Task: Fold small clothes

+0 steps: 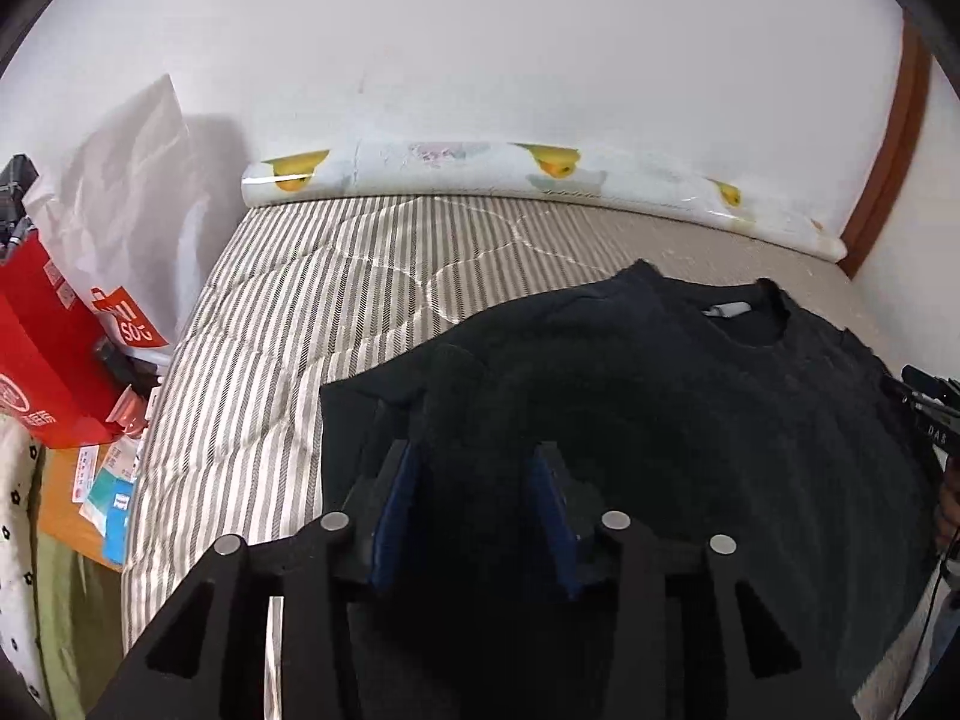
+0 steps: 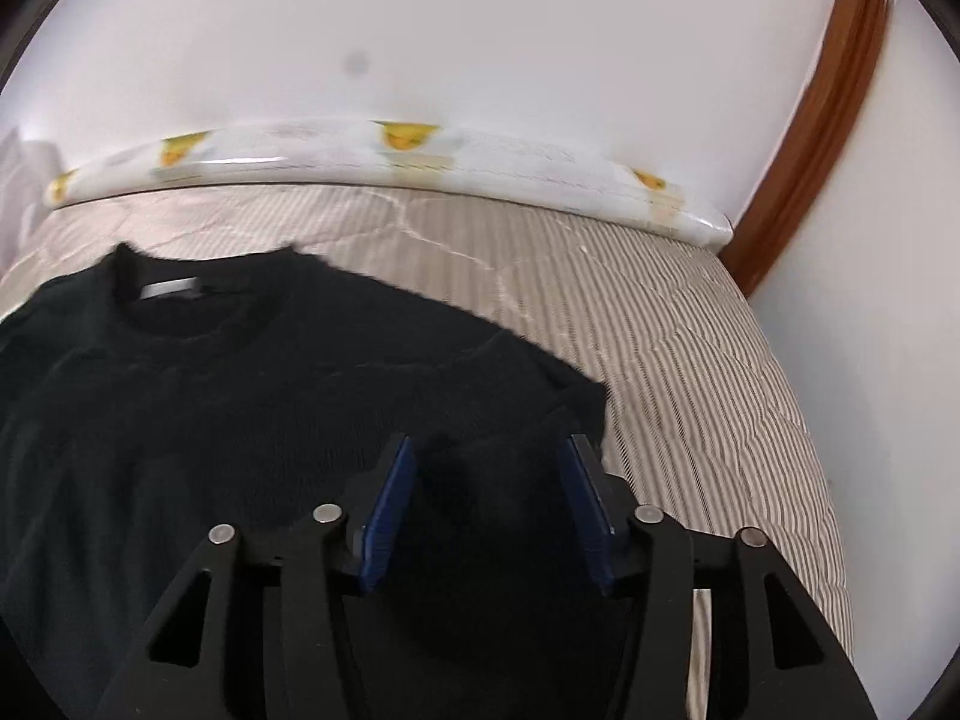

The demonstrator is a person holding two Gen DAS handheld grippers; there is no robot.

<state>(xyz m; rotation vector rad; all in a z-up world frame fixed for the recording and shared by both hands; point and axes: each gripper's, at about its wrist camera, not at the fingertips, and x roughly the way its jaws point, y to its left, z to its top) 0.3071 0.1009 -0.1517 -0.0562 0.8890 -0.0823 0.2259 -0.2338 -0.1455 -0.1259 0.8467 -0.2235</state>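
Closest in, the left gripper (image 1: 474,468) hangs over the near left part of a black sweater (image 1: 660,420), its black angular frame studded with round silver pins and its flat blue-padded fingers (image 1: 396,504) parted, with dark knit lying in the gap but neither pad pressing on it. The right gripper (image 2: 492,462) matches it over the sweater's right edge, its fingers (image 2: 591,510) spread wider, also closed on nothing, a soft hump of the fabric between them. The sweater is a fuzzy, matte knit, spread mostly flat on the bed (image 1: 270,360), its round ribbed collar beyond the fingers with a small white label (image 2: 170,288) inside the neck. Around it the mattress cover is quilted, with fine grey and cream stripes and a faint sheen along curved stitch lines. Further beyond the fingers, a long glossy roll (image 1: 540,174) printed with yellow ducks lies along the foot of the plain white wall. Off to the left of the left fingers stand a red cardboard box (image 1: 42,354) and a crinkled white bag (image 1: 132,192); far right, a curved brown wooden trim (image 2: 822,114).
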